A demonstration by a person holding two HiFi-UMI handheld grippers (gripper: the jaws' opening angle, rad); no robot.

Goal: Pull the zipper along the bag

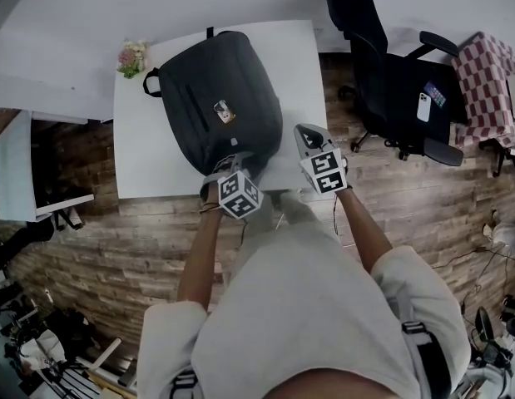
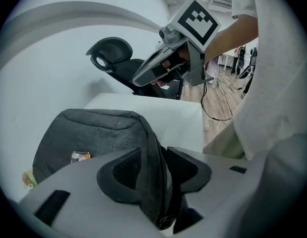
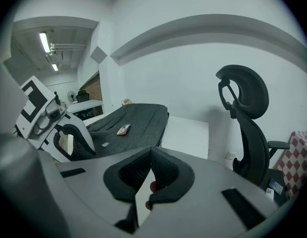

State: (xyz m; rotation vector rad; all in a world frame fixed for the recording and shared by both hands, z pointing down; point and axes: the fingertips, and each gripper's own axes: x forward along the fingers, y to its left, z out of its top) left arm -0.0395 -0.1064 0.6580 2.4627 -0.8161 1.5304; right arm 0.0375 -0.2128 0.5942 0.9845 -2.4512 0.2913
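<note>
A dark grey backpack [image 1: 211, 98] lies flat on the white table [image 1: 145, 156], with a small orange-and-white tag [image 1: 223, 109] on its top. My left gripper [image 1: 233, 163] is at the bag's near corner. In the left gripper view its jaws [image 2: 155, 162] stand apart, and a raised fold of the bag's edge [image 2: 153, 172] runs between the pads without being pinched. My right gripper [image 1: 305, 133] hovers just right of the bag, over the table's near right corner. It is shut [image 3: 151, 155] with nothing between its pads. The zipper pull cannot be made out.
A black office chair [image 1: 390, 81] with a phone [image 1: 423, 106] on its seat stands to the right, beside a red checkered cloth [image 1: 490, 81]. Small flowers [image 1: 132, 56] sit at the table's far left corner. A second white desk [image 1: 12, 173] is at the left.
</note>
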